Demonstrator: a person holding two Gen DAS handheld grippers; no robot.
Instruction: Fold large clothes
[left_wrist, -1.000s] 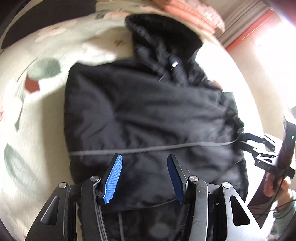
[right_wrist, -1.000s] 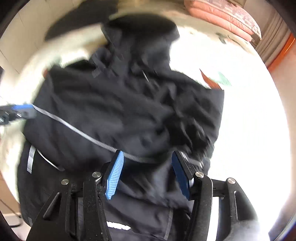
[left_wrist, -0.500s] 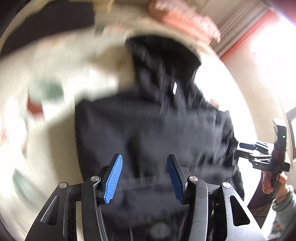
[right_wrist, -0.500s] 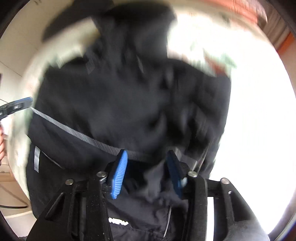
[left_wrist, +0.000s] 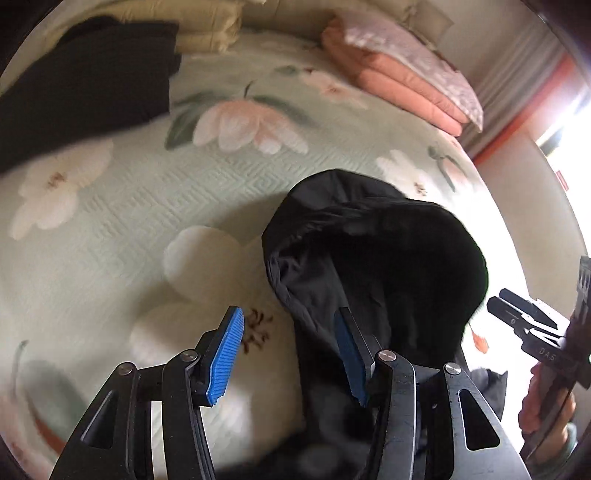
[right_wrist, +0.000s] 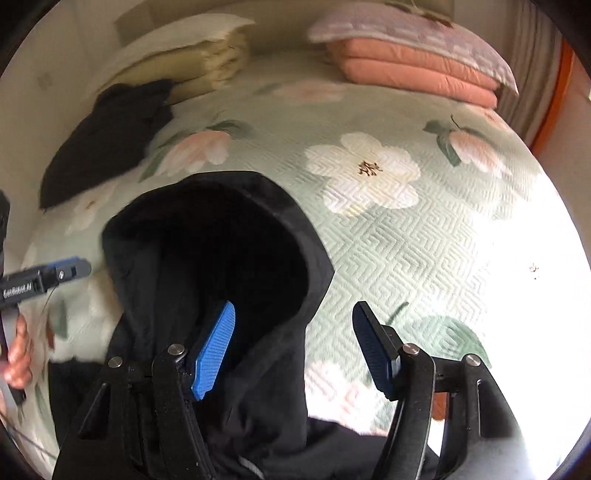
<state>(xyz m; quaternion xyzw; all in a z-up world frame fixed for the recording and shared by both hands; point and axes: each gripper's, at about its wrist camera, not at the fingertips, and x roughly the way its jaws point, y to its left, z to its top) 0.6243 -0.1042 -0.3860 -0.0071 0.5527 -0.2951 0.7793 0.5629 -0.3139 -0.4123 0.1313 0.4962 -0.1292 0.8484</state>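
In the left wrist view, a dark folded garment (left_wrist: 85, 81) lay at the upper left on the pale green quilted bedspread with large white and pink flowers (left_wrist: 122, 206), and a stack of cream folded bedding (left_wrist: 207, 29) sat just behind it. Low in the frame the left gripper (left_wrist: 291, 354) stood about half open with nothing between its blue ribbed pads; its left pad hung over the bedspread, its right pad over the edge of the black hooded jacket (left_wrist: 373, 258). The jacket's hood lay open and upward at centre right. A folded salmon-pink quilt with a mauve top layer (left_wrist: 402, 70) rested at the upper right. At the right edge the right gripper (left_wrist: 524, 314) showed, held by a hand (left_wrist: 543, 402).

In the right wrist view, the left gripper (right_wrist: 70, 271) reached in from the left edge, a hand (right_wrist: 18, 350) below it, its tip near the hood's left side; whether it touched could not be told. The black jacket (right_wrist: 221, 258) filled the lower centre, hood opening towards the top. The right gripper (right_wrist: 295, 343) had just been opening and stood wide, gripping nothing: its left pad lay over the jacket, its right pad over bare bedspread (right_wrist: 424, 240). The pink quilt (right_wrist: 417, 62) sat at the upper right.
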